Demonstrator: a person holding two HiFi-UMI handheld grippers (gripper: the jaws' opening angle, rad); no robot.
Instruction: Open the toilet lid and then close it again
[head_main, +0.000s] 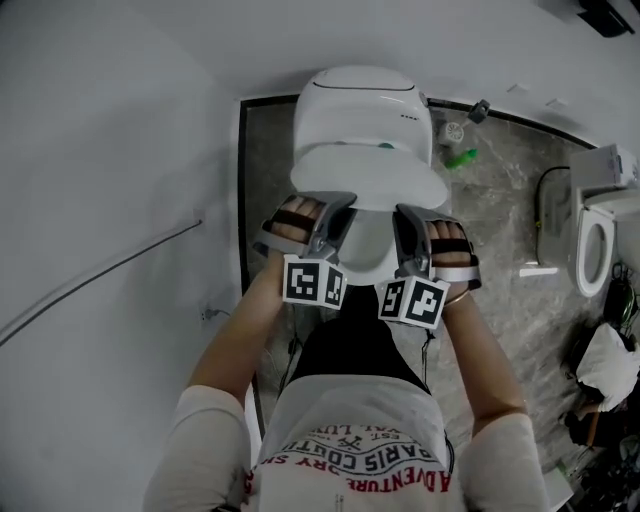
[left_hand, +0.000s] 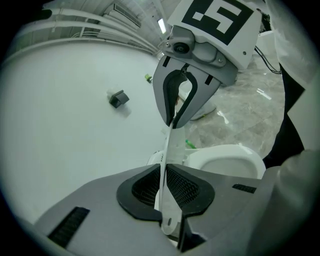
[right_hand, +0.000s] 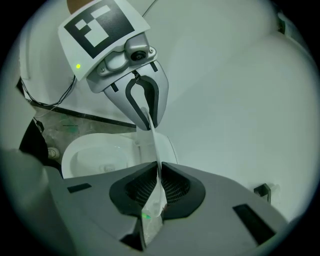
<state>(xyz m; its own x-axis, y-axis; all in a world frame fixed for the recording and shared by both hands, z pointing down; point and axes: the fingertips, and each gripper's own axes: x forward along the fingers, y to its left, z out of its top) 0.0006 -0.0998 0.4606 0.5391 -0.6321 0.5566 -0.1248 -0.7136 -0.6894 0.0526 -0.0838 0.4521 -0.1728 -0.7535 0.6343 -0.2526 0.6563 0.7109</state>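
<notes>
A white toilet stands against the wall ahead of me. Its lid is lifted partway off the bowl. My left gripper is shut on the lid's front edge at the left, and my right gripper is shut on it at the right. In the left gripper view the thin white lid runs edge-on between the left gripper's pads, with the open bowl below. In the right gripper view the same lid is pinched in the right gripper, over the bowl.
A plain white wall runs close on the left, with a small grey fitting on it. A green bottle lies on the marble floor beside the toilet. A second toilet and dark bags are at the right.
</notes>
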